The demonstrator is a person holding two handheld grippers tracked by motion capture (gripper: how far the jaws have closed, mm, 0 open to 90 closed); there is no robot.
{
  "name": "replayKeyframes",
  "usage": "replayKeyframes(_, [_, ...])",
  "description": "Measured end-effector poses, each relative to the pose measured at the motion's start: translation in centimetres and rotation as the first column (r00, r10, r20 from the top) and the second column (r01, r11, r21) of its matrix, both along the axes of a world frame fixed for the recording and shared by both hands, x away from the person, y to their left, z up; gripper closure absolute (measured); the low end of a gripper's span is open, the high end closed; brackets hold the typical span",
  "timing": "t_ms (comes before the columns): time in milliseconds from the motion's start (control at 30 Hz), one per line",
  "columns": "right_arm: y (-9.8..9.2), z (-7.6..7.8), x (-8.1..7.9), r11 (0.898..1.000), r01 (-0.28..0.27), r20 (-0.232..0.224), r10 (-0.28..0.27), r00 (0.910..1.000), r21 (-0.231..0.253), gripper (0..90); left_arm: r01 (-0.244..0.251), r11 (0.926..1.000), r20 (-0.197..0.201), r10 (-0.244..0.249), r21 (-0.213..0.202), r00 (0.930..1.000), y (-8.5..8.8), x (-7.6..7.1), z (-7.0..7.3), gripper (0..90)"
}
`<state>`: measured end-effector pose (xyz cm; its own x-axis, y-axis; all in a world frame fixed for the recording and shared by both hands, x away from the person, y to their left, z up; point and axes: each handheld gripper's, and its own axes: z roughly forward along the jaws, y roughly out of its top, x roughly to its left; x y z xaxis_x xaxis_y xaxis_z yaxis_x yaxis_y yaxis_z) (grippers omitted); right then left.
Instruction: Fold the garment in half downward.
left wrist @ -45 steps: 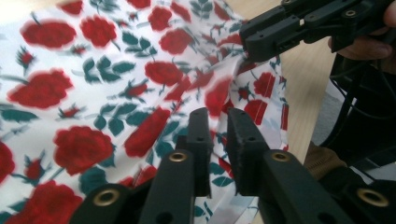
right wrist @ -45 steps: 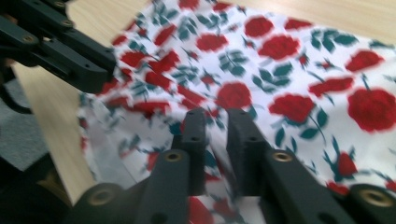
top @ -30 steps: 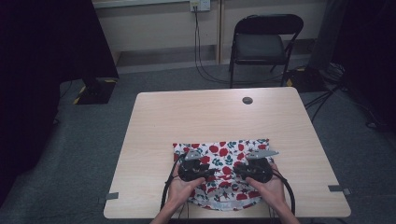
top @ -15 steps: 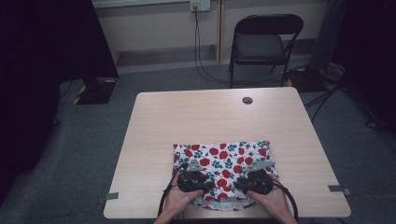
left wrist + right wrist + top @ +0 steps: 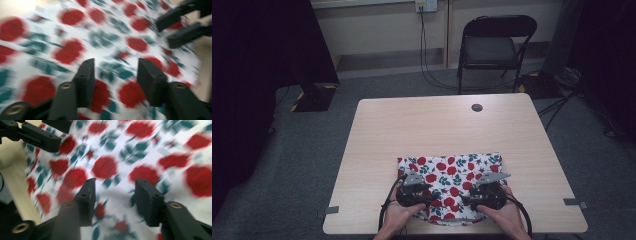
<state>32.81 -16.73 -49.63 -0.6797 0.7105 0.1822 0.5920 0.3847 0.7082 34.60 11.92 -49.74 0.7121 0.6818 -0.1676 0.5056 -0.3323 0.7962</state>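
Note:
A white cloth (image 5: 452, 170) printed with red fruit and teal leaves lies flat near the front edge of the wooden table (image 5: 437, 130). Both hands rest over its near half. My left gripper (image 5: 433, 199) and right gripper (image 5: 463, 200) point inward at each other. In the left gripper view the jaws (image 5: 116, 62) stand apart above the cloth (image 5: 115, 37), with the right gripper (image 5: 164, 33) at the upper right. My right gripper (image 5: 115, 182) is likewise spread over the cloth (image 5: 105, 167). Both pairs of jaws have just been opening, and nothing is pinched between them.
A small dark disc (image 5: 477, 107) sits near the table's far edge. A black folding chair (image 5: 494, 50) stands beyond the table, with cables on the floor around it. Tape marks (image 5: 331, 210) (image 5: 573, 202) sit at the front corners.
Both grippers drew back from the middle of the cloth toward the near edge. Their jaws have spread apart, and the cloth now lies flat.

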Motion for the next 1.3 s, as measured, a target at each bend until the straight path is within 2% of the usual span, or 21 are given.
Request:
replayKeyframes(67, [-0.4,0.6,0.8,0.998,0.053,0.024,-0.054,0.9983,0.034,44.0,-0.082,0.9966,0.012,0.082,-0.006,0.9965,0.5,0.9,0.1,37.0])
replayKeyframes(167, [-1.1,1.0,2.2,0.989,0.138,0.067,-0.141,0.9877,0.051,40.0,-0.153,0.9874,0.052,0.15,0.041,0.9872,0.8,2.1,0.3,31.5])
replayKeyframes(200, [-1.1,1.0,2.2,0.989,0.138,0.067,-0.141,0.9877,0.051,40.0,-0.153,0.9874,0.052,0.15,0.041,0.9872,0.8,2.1,0.3,30.4])
replayKeyframes(233, [-1.6,0.9,3.2,0.98,0.195,0.097,-0.198,0.9754,0.04,35.0,-0.171,0.9835,0.067,0.166,0.06,0.9837,0.9,2.6,0.2,30.3])
replayKeyframes(267, [-1.6,0.9,3.2,0.98,0.195,0.097,-0.198,0.9754,0.04,35.0,-0.187,0.98,0.071,0.182,0.068,0.9807,0.9,3.1,0.1,30.3])
replayKeyframes(300, [-1.8,0.8,3.7,0.975,0.219,0.112,-0.221,0.9688,0.034,34.9,-0.202,0.9774,0.065,0.198,0.062,0.978,0.9,3.6,0.0,29.5])
replayKeyframes(367, [-2.2,0.4,4.4,0.965,0.264,0.13,-0.262,0.9563,0.002,31.1,-0.224,0.9683,0.072,0.217,0.111,0.9735,0.9,4.4,-0.4,26.5])
replayKeyframes(400, [-2.3,0.1,4.6,0.962,0.272,0.128,-0.268,0.9548,-0.011,31.6,-0.243,0.9624,0.065,0.237,0.121,0.9694,1.0,4.7,-0.6,26.2])
replayKeyframes(467, [-2.5,-0.3,4.6,0.956,0.289,0.131,-0.281,0.9509,-0.046,30.7,-0.254,0.9591,0.05,0.249,0.126,0.9672,1.2,5.0,-1.0,26.1])
replayKeyframes(533, [-2.7,-0.6,4.4,0.95,0.305,0.129,-0.295,0.9468,-0.062,30.5,-0.277,0.9495,0.05,0.273,0.147,0.9608,1.5,4.6,-1.3,26.1])
replayKeyframes(600, [-2.9,-1.0,3.9,0.942,0.324,0.13,-0.311,0.9413,-0.089,29.6,-0.264,0.9513,0.036,0.262,0.159,0.9645,1.7,4.2,-1.7,25.7])
replayKeyframes(667, [-3.2,-1.5,3.6,0.935,0.338,0.115,-0.326,0.9384,-0.104,28.0,-0.262,0.9499,0.006,0.265,0.17,0.9642,1.7,3.6,-1.8,25.4])
replayKeyframes(700, [-3.3,-1.7,3.5,0.935,0.339,0.112,-0.327,0.9383,-0.106,27.8,-0.242,0.955,0.002,0.245,0.172,0.9695,1.6,3.3,-1.9,25.0])
replayKeyframes(733, [-3.5,-1.9,3.5,0.936,0.337,0.101,-0.327,0.9396,-0.103,27.3,-0.228,0.9531,0.013,0.23,0.2,0.9732,1.4,3.1,-2.1,24.9])
replayKeyframes(867, [-3.8,-2.0,3.4,0.939,0.333,0.094,-0.325,0.941,-0.089,26.9,-0.233,0.9568,0.016,0.234,0.174,0.9721,1.6,2.9,-1.9,24.0])
replayKeyframes(967, [-4.0,-1.9,3.4,0.941,0.328,0.095,-0.32,0.9426,-0.083,24.1,-0.258,0.9566,0.077,0.249,0.136,0.9653,2.0,2.9,-1.1,24.7])
replayKeyframes(1033, [-4.0,-1.6,3.5,0.937,0.342,0.113,-0.333,0.9361,-0.071,23.6,-0.301,0.9471,0.09,0.293,0.11,0.952,2.2,3.8,-0.6,23.6])
replayKeyframes(1133, [-3.8,-1.1,4.0,0.934,0.351,0.149,-0.338,0.9293,-0.072,18.9,-0.34,0.9357,0.102,0.331,0.094,0.9382,2.1,4.9,-0.9,21.9])
replayKeyframes(1200, [-3.7,-1.2,4.4,0.93,0.361,0.16,-0.347,0.9243,-0.073,17.0,-0.35,0.9283,0.073,0.343,0.126,0.9365,2.1,5.2,-1.5,21.9])
replayKeyframes(1233, [-3.7,-1.5,4.6,0.927,0.367,0.159,-0.352,0.9224,-0.081,16.3,-0.348,0.9281,0.063,0.342,0.132,0.9374,2.1,5.3,-1.8,21.9])
replayKeyframes(1300, [-3.6,-2.0,4.9,0.92,0.378,0.141,-0.363,0.921,-0.1,14.9,-0.343,0.926,0.075,0.336,0.157,0.939,2.0,5.2,-2.1,21.8])
